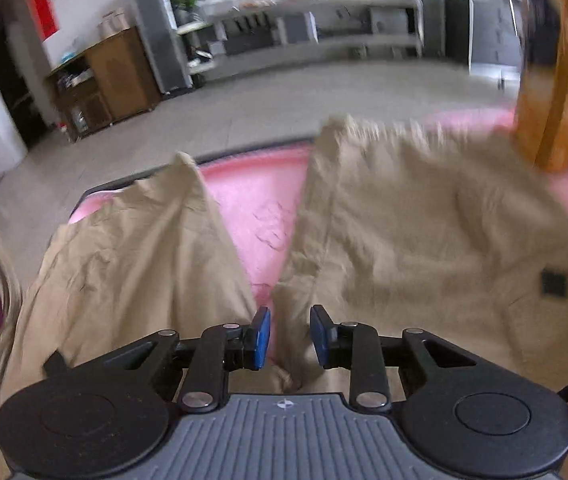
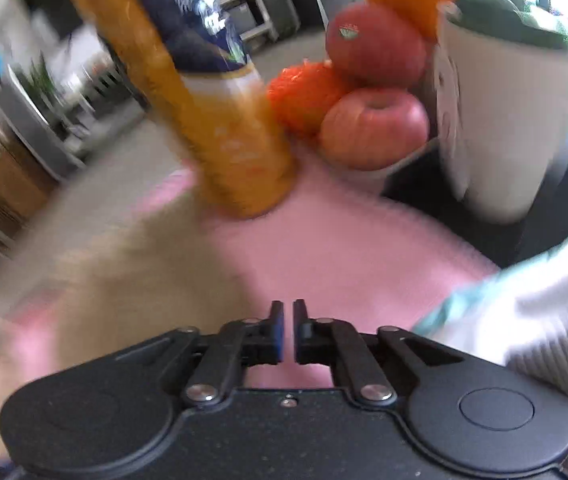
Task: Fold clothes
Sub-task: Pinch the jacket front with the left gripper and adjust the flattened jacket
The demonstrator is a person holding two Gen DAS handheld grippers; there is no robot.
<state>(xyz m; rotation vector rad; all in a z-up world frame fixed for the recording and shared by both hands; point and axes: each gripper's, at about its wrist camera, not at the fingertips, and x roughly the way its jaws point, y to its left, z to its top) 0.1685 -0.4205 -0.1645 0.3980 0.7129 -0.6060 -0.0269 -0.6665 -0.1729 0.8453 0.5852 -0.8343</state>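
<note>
1. No writing can be read: the orange bottle (image 2: 208,108) carries a dark blue label too blurred to make out, the upper apple (image 2: 376,46) has a small sticker whose print cannot be told, and the khaki trousers (image 1: 404,232) bear a small dark square patch.
2. The left wrist view shows the trousers spread on the pink cloth (image 1: 252,200), their two legs running away from the camera toward the table's far edge and splaying apart (pink shows in the wedge between them).
3. The right wrist view shows only a blurred edge of the trousers at lower left, plus the fruit, a white pot (image 2: 504,120) holding a green plant, and a pale ribbed garment (image 2: 544,320) at right.
4. The left gripper (image 1: 290,338) stands partly open over the crotch, a ridge of fabric between its blue pads; whether it pinches cannot be told.
5. The right gripper (image 2: 288,330) is nearly closed, a thin gap showing, empty above pink cloth.
</note>
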